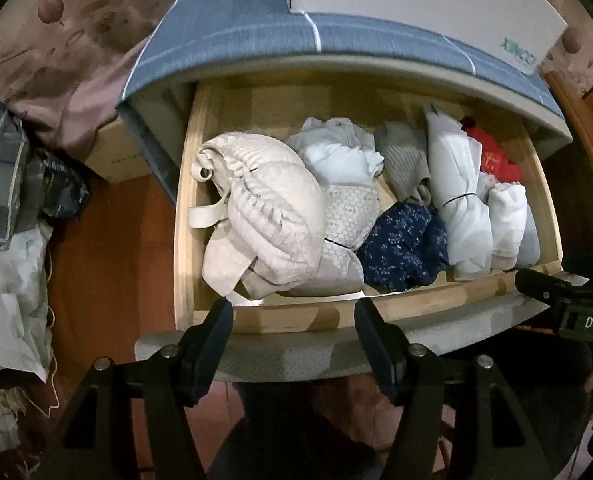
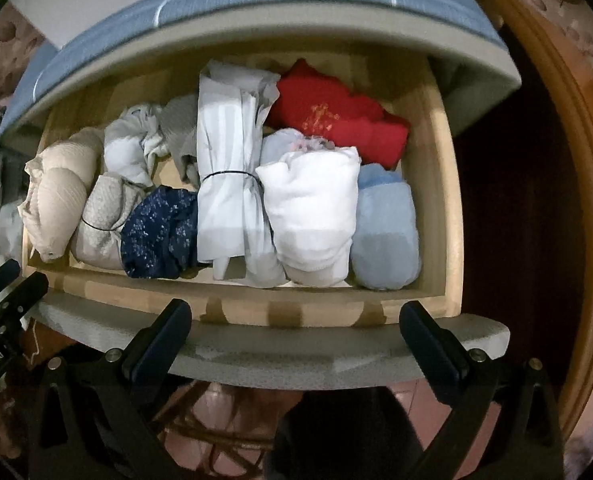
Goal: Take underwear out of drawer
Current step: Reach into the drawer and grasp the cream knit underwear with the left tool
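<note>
L gripper (image 1: 292,312): jaws wide apart, nothing btwn them, over drawer front edge.
R gripper (image 2: 294,320): jaws spread too, empty.
Drawer (image 2: 296,312): already pulled out, just ahead of both jaw sets.
Underwear: all inside – navy floral piece (image 1: 402,248) ahead of L jaws, white roll (image 2: 312,216) ahead of R jaws, red piece (image 2: 336,120) at back.
Progress: early; nothing grasped or lifted yet, the pick is still to do.

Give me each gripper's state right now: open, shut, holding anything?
Left gripper: open, holding nothing, above the front edge of the drawer.
Right gripper: open, holding nothing, also above the drawer's front edge.
</note>
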`<control>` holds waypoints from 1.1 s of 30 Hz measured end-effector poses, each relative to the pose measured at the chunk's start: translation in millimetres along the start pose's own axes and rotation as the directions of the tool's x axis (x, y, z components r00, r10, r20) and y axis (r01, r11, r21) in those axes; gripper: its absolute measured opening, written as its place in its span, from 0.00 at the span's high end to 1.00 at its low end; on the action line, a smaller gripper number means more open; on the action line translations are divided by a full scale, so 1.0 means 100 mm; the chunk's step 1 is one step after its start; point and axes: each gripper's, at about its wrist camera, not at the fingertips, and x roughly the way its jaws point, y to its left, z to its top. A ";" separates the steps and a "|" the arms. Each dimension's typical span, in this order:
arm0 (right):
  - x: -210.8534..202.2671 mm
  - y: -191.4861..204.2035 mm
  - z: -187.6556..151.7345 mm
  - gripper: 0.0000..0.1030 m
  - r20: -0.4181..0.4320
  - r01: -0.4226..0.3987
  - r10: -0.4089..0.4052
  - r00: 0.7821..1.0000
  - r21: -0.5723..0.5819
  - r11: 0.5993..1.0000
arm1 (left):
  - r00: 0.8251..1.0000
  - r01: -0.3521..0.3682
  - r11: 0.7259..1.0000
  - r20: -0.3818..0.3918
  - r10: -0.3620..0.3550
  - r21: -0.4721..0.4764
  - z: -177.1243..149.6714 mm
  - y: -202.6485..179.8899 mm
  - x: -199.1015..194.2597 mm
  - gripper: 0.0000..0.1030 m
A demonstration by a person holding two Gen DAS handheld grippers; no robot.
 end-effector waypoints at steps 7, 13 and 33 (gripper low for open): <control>0.03 -0.03 0.05 0.01 -0.046 -0.032 0.032 0.998 -0.003 0.999 | 1.000 -0.001 1.000 0.006 0.001 -0.005 -0.08 0.02 0.00 0.37; 0.06 0.06 0.05 0.00 -0.005 -0.087 0.087 0.996 -0.027 0.996 | 0.999 0.047 0.997 0.015 -0.046 -0.064 -0.05 0.10 -0.03 0.37; -0.23 -0.04 -0.06 0.01 0.275 -0.181 0.206 0.939 -0.115 0.977 | 0.995 0.099 0.977 0.012 -0.098 -0.189 0.57 0.32 -0.16 0.37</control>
